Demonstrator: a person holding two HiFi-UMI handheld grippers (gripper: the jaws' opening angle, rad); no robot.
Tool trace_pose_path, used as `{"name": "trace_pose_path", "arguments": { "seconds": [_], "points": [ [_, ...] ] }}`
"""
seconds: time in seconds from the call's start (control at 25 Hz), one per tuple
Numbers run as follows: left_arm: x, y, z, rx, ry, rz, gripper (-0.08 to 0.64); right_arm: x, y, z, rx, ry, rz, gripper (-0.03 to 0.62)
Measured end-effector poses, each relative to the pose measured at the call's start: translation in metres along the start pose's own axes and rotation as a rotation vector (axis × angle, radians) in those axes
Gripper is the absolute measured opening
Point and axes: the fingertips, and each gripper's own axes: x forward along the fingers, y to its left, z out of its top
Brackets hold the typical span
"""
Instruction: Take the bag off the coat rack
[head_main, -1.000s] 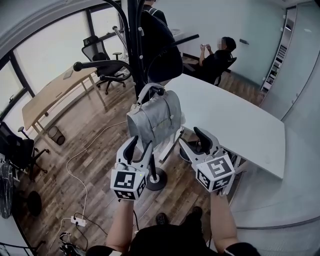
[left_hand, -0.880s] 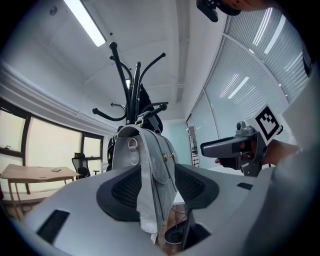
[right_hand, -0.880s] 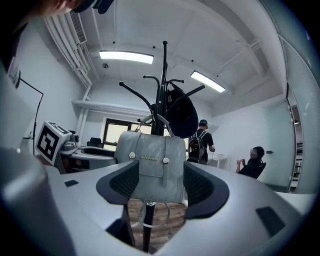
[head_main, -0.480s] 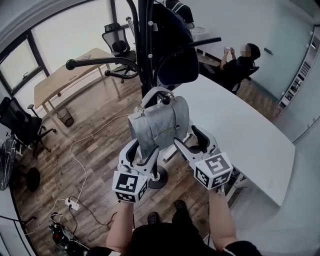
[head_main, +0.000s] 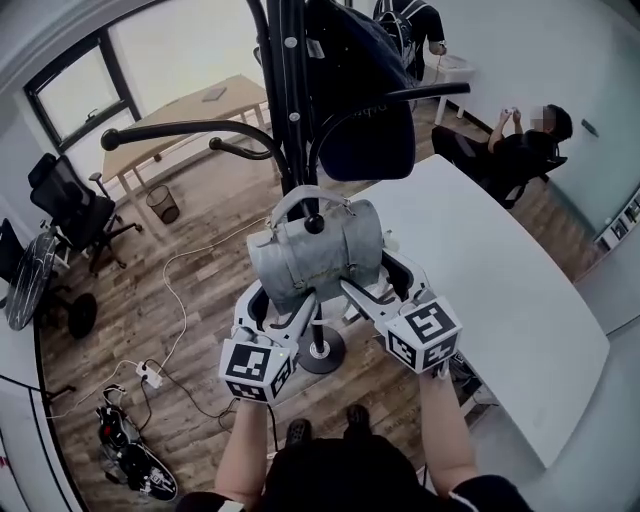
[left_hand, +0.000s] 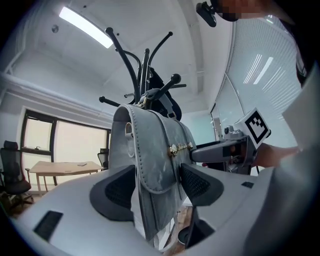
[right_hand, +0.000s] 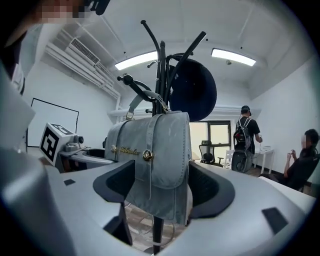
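Fingers (left_hand: 115, 187) of left gripper (head_main: 283, 305): spread and opening, straddling one end of the bag (head_main: 315, 255); whether the pads touch it cannot be told.
Fingers (right_hand: 212, 187) of right gripper (head_main: 385, 285): spread and opening, the bag's other end between them, no squeeze visible.

Item: grey handbag, hanging by its top handle (head_main: 290, 200) from a low arm of the black coat rack (head_main: 290, 90), just above both grippers and beside the white table (head_main: 500, 290).

Handling, as judged: soft leather-like shell, likely to dent under the pads; flap (right_hand: 170, 150) and small metal clasp (right_hand: 147, 155) are smooth, so a side pinch may slip. Weight looks modest, though contents are unknown. Best hold is probably both ends gripped, then lifted until the handle clears the arm's knob.

Not made out: exact seat of the handle on the hook; the bag's underside, covered by the grippers in the head view; its far face. A dark hanging item (head_main: 365, 110) masks the upper rack.
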Motion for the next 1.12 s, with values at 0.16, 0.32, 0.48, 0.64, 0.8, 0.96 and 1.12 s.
{"name": "trace_pose_path", "arguments": {
  "seconds": [0.16,0.32,0.48,0.64,0.8,0.96,1.12],
  "points": [
    [0.004,-0.002,-0.002,-0.013,0.001,0.045,0.307,0.01,-0.005,-0.001,0.013,-0.023,0.082,0.322],
    [0.004,0.001,-0.001,-0.03,-0.01,0.109,0.307,0.017,-0.004,0.0,0.031,-0.04,0.187,0.321],
    [0.002,0.006,-0.002,-0.032,0.0,0.172,0.298,0.023,0.003,-0.001,0.03,-0.054,0.264,0.313],
    [0.002,0.006,-0.002,-0.029,0.011,0.192,0.295,0.025,0.003,0.0,0.027,-0.069,0.287,0.302],
    [0.001,0.005,-0.004,-0.037,0.024,0.214,0.291,0.026,0.004,-0.001,0.003,-0.049,0.306,0.291],
    [0.001,0.002,-0.003,-0.035,0.046,0.222,0.284,0.024,0.003,0.0,-0.023,-0.033,0.3,0.284],
    [-0.004,-0.001,0.002,-0.006,0.047,0.248,0.276,0.019,0.007,0.004,-0.049,-0.061,0.278,0.273]
  ]
}}
